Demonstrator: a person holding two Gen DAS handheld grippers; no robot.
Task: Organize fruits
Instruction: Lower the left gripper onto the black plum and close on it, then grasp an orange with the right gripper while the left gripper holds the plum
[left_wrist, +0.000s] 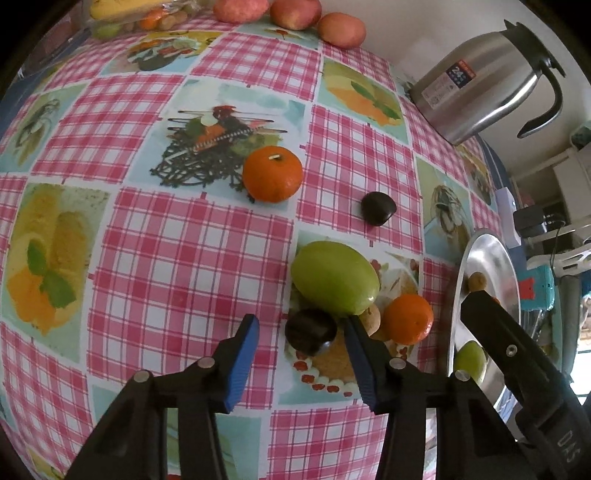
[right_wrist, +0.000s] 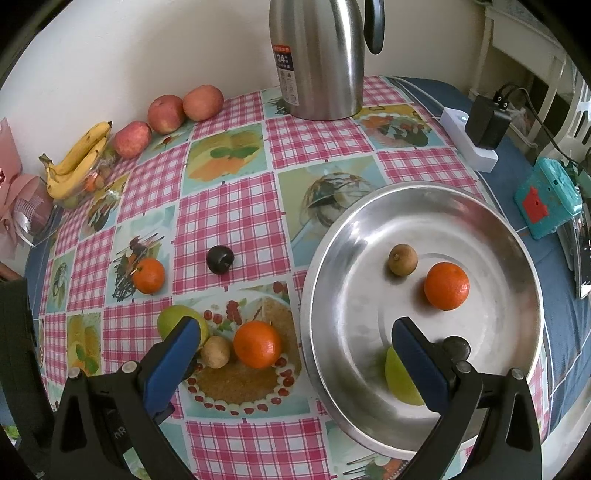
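You have four fruits in the steel dish (right_wrist: 325, 258) at the table's right edge and five left mid-table, your left gripper (left_wrist: 301, 332) half-closed around a dark plum (left_wrist: 310, 331) without gripping, your right gripper (right_wrist: 295, 350) wide open, empty.

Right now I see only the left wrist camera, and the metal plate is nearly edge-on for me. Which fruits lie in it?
Observer: In the metal plate lie a small brown fruit, an orange, a green fruit and what looks like a dark fruit, half hidden by a finger.
Operator: Does the right gripper hold anything?
Observer: No. The right gripper is wide open, with one finger over the plate and the other over the table.
Operator: What is the yellow thing at the far edge?
Observer: Bananas, next to three apples.
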